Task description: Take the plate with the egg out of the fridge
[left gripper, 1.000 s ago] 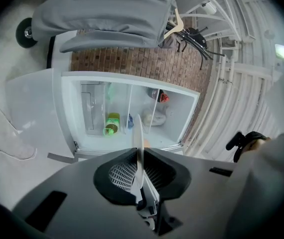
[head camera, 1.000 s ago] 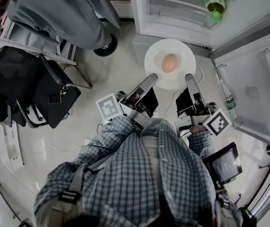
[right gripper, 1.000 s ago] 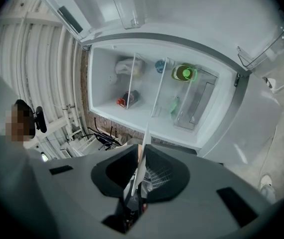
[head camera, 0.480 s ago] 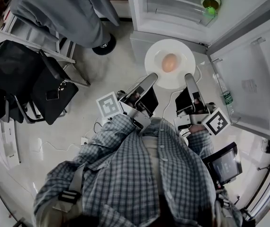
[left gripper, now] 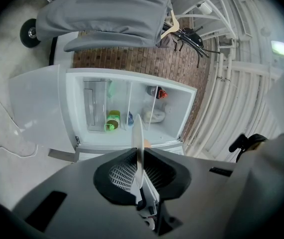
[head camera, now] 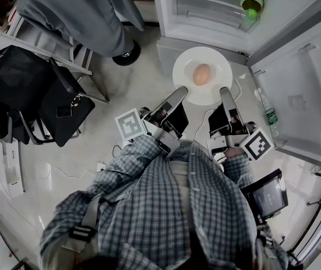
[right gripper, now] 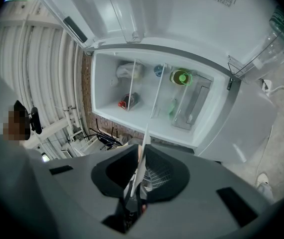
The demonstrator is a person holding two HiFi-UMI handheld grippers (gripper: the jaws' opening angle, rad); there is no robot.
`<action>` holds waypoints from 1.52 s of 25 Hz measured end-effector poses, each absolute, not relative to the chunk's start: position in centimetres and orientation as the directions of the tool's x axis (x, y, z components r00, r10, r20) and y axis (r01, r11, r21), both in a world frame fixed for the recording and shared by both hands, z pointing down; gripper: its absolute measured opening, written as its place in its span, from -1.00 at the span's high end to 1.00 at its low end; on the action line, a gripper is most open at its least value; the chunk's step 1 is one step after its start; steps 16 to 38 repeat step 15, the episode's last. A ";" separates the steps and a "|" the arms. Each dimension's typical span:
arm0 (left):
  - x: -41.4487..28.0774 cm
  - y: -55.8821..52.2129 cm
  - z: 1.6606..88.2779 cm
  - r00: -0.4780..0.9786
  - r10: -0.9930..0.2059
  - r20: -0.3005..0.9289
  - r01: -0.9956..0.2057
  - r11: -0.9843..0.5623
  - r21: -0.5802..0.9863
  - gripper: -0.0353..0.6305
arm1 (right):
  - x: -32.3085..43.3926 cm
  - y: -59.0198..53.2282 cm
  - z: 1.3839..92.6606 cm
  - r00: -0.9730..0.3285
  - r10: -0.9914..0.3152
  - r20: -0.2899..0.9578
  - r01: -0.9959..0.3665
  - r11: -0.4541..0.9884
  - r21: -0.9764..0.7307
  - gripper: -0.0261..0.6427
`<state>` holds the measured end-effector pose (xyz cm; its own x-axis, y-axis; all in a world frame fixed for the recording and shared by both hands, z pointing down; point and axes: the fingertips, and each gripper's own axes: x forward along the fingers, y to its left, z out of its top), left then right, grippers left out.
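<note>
A white plate (head camera: 186, 66) with a brown egg (head camera: 201, 74) at its middle hangs over the floor just in front of the open fridge (head camera: 205, 16). My left gripper (head camera: 180, 94) is shut on the plate's near left rim. The right gripper (head camera: 225, 93) is shut on its near right rim. In the left gripper view the plate (left gripper: 138, 133) shows edge-on, clamped in the left gripper (left gripper: 138, 156), with a sliver of egg (left gripper: 146, 143) beside it. The right gripper view shows the same thin rim (right gripper: 144, 143) pinched in the right gripper (right gripper: 141, 158).
The fridge door (head camera: 301, 89) stands open at the right and carries a water bottle (head camera: 270, 117). A green bottle (head camera: 250, 1) sits inside the fridge. A person in grey (head camera: 76, 10) stands at upper left beside a black chair with bags (head camera: 36, 100). A cable (head camera: 208, 117) lies on the floor.
The plate, the egg and both grippers keep the same pose. Only the surroundings have shifted slightly in the head view.
</note>
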<state>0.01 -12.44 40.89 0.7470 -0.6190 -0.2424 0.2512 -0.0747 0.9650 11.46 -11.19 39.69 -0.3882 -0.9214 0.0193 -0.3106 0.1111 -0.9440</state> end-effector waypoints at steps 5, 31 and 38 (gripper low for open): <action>-0.2 -12.5 40.8 0.749 -0.618 -0.239 0.248 -0.072 0.966 0.76 | 11.3 -11.3 39.7 -0.389 -0.921 0.024 -0.310 0.107 -0.945 0.77; -1.2 -13.0 41.1 0.722 -0.650 -0.238 0.247 -0.079 0.966 0.76 | 10.1 -12.5 39.6 -0.442 -0.897 0.009 -0.318 0.148 -0.937 0.77; -1.2 -13.0 41.1 0.722 -0.650 -0.238 0.247 -0.079 0.966 0.76 | 10.1 -12.5 39.6 -0.442 -0.897 0.009 -0.318 0.148 -0.937 0.77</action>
